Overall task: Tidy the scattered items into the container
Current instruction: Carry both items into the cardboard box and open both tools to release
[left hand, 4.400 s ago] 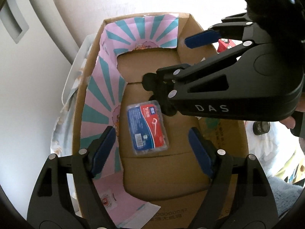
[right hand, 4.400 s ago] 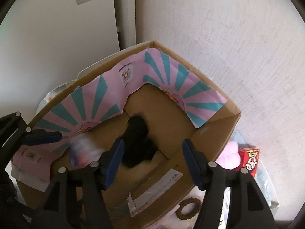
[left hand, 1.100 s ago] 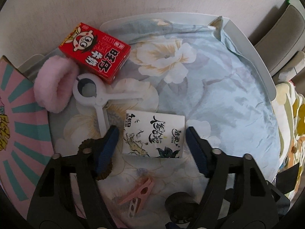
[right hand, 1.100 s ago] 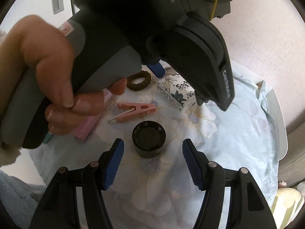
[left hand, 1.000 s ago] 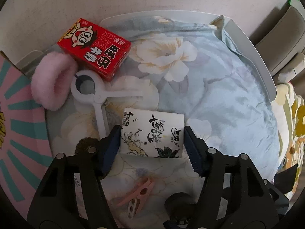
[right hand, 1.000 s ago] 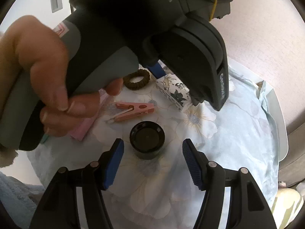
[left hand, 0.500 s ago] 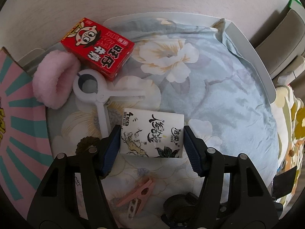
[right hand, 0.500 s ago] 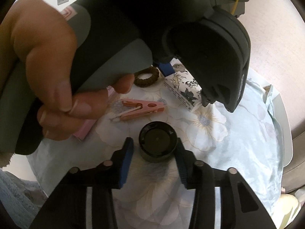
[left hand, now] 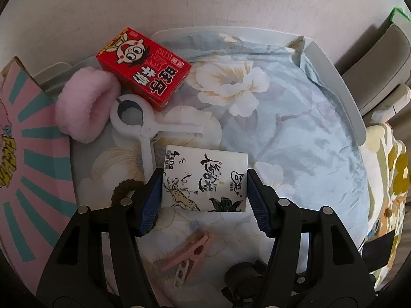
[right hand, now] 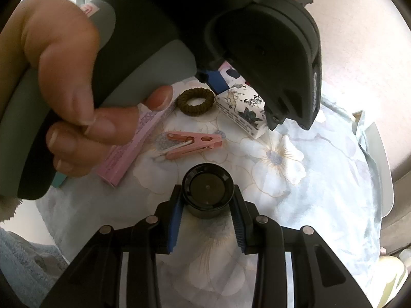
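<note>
A white tissue pack [left hand: 205,177] with black ink drawings lies on the floral cloth, and my left gripper [left hand: 204,195] is shut on it, one blue pad against each side. A small round black jar [right hand: 207,190] stands between the pads of my right gripper [right hand: 207,205], which is shut on it. The container, a cardboard box with a pink and teal flap [left hand: 25,154], shows at the left edge of the left wrist view. A hand [right hand: 64,82] holding the left gripper fills the upper part of the right wrist view.
On the cloth [left hand: 295,141] lie a red snack box [left hand: 143,64], a fluffy pink scrunchie [left hand: 82,107], a white plastic clip [left hand: 143,128], a brown hair tie [right hand: 195,101] and a pink clothespin [right hand: 192,145]. A white tray rim [left hand: 334,77] borders the cloth.
Both grippers left the box and came over the cloth. Within the last second the right gripper shut on the black jar and the left pads closed against the tissue pack.
</note>
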A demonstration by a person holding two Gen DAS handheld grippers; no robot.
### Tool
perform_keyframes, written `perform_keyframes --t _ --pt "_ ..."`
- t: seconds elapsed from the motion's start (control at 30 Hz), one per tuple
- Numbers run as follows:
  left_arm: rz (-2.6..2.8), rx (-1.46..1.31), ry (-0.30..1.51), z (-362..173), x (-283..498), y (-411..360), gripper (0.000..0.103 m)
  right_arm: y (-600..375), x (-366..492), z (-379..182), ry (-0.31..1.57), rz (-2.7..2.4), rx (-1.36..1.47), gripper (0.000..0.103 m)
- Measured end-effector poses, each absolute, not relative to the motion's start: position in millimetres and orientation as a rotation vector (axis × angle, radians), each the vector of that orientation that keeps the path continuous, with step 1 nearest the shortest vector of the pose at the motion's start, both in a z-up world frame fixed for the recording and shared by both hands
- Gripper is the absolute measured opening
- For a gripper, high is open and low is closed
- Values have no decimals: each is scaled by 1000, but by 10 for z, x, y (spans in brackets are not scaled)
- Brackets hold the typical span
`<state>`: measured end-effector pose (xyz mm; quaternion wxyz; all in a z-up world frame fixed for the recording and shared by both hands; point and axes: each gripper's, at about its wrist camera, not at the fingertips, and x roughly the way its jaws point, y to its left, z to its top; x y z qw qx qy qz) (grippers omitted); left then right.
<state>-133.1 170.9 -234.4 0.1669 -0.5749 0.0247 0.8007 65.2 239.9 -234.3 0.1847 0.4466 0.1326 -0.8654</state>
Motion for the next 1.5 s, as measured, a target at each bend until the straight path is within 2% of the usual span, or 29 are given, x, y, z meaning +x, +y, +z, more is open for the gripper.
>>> perform_keyframes --t 0.43,0.6,0.67,0.77,0.87,1.17,1.4,1.5 --pt "2319 -1545 11 -1810 -1216 1794 60 2862 827 -1996 286 -2522 1292 33" --pt "2374 -1492 -18 -1361 -1060 1435 60 2997 906 -1738 317 -2554 1273 33" --pt "2410 -1475 -27 -1187 -993 1249 60 2462 798 -1606 330 -2560 1257 33" --pt "2475 -1465 -58 -978 -880 919 60 2509 396 -1488 329 -2564 1218 33" --pt "2540 -1472 -72 -861 -749 581 60 2343 397 -1261 313 -2550 1161 33" --pt "2637 -1597 -143 -1057 -180 -226 60 1680 217 -885 304 -2405 1019 33" --pt "2553 -1749 -265 -1454 117 -427 60 1035 91 -980 411 -2234 983 33" --pt "2533 -1768 -244 -1543 122 -407 60 788 -61 -1053 425 -2135 1015 33"
